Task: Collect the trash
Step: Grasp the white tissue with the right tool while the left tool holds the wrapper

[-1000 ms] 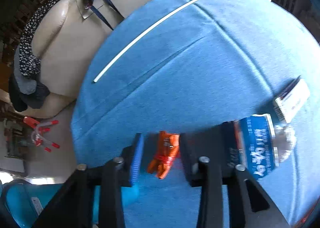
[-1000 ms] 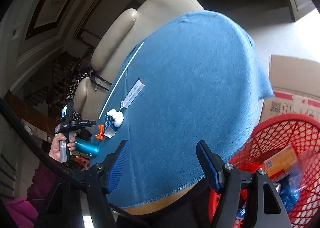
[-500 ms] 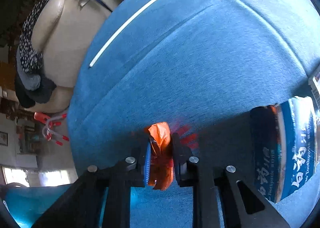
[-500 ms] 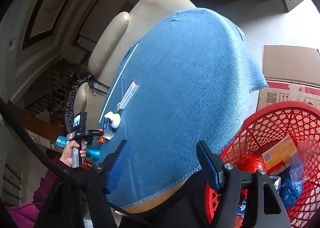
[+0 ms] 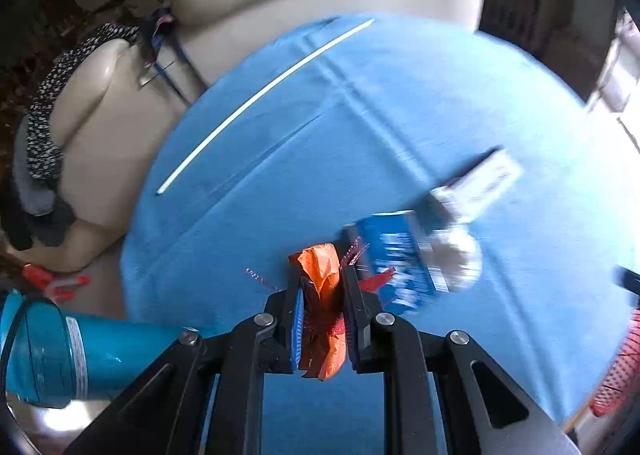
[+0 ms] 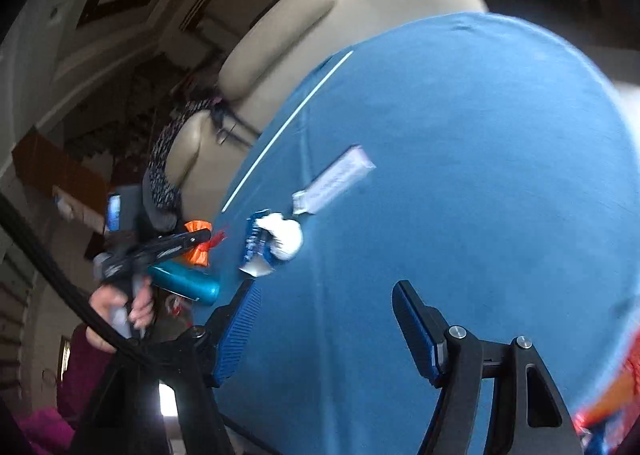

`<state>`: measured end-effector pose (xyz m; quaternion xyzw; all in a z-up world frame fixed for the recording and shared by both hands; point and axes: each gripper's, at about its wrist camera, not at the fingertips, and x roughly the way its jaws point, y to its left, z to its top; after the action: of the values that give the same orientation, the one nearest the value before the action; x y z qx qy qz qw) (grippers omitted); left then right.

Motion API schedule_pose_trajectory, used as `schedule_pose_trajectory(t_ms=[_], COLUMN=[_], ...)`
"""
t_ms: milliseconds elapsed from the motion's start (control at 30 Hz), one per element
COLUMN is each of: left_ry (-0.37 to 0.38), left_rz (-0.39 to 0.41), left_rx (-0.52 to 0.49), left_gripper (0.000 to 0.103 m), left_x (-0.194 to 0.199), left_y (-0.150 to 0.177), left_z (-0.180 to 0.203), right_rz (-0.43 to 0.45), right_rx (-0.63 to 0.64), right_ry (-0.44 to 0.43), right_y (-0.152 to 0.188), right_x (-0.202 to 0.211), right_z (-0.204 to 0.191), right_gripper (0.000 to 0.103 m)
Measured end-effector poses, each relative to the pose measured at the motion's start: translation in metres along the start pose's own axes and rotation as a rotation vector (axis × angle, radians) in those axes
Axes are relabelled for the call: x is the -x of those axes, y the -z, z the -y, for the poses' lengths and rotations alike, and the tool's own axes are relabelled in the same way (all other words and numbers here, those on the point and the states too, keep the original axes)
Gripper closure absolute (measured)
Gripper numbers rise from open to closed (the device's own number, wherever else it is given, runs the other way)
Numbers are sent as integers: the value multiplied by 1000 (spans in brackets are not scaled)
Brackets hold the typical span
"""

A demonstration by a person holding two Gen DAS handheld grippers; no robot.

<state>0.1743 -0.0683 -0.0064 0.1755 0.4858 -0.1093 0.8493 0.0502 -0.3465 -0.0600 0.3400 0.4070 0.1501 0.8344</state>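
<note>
**Orange wrapper caught in my left tongs**

My left tongs (image 5: 320, 291) are clamped on a crumpled orange wrapper (image 5: 322, 275), the blue pads pressing it from both sides. The wrapper sticks out above the pads and hangs below them, with thin red shreds (image 5: 376, 281) fanning out to the side. In the view from my right hand the wrapper (image 6: 197, 251) sits off the blue cloth (image 5: 400, 127), held out past its near left edge, with my left hand (image 6: 120, 307) wrapped around the handle underneath.

My right tongs (image 6: 326, 319) stand open with nothing between the pads, over the near part of the cloth.

Other trash lies on the cloth, all of it blurred in the left view: a blue toothpaste box (image 5: 396, 259), a crushed white wad of paper (image 5: 460, 255) touching the box's far end, and a flat white packet (image 5: 480, 183) just beyond the wad. A long thin white stick (image 5: 264, 99) lies well apart from them, along the cloth's far left side.

Behind the table is a cream sofa (image 5: 120, 127) with a dark speckled cloth (image 5: 44, 123) draped on its arm. A teal cylinder (image 5: 80, 359) lies below the table's left edge. A red mesh basket (image 5: 616, 367) shows at the lower right corner, too blurred for me to see what it holds.
</note>
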Motion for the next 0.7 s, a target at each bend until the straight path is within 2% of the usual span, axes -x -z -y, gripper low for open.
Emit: schedule_pose_trajectory(t_ms=[167,267,367,433,467,533,600,700], left_ry=[100,56,12,-26,-18,63,154,235], left_rz=[77,163,230,257,270,297,285,369], left_rx=[-53,-131,-200,-281,-328,-413,-440,-461], left_gripper=[84,84,84,84,84,84,84,84], left_x=[33,54,67,69,69,62,52,48], left_y=[27,42,49,48,46,41,32,21], left_z=[24,43,46,45,43,33,25,22], right_rz=[-64,-105,-124,-126,-126,-121,-107,-104], right_rx=[47,45,32,14,-1,-13,-20,-4], right_ry=[5,19,46,57,72,74,88,126], right_y=[-23,-29,-32,-34,-35,-37,-38,-38], right_x=[-73,-115,-144,-155,-163,-170,-173,-178], right_z=[-32,-41,-42,-43,-43,-45,-49,-54], right_gripper=[36,40,40,40,40,40,40,40])
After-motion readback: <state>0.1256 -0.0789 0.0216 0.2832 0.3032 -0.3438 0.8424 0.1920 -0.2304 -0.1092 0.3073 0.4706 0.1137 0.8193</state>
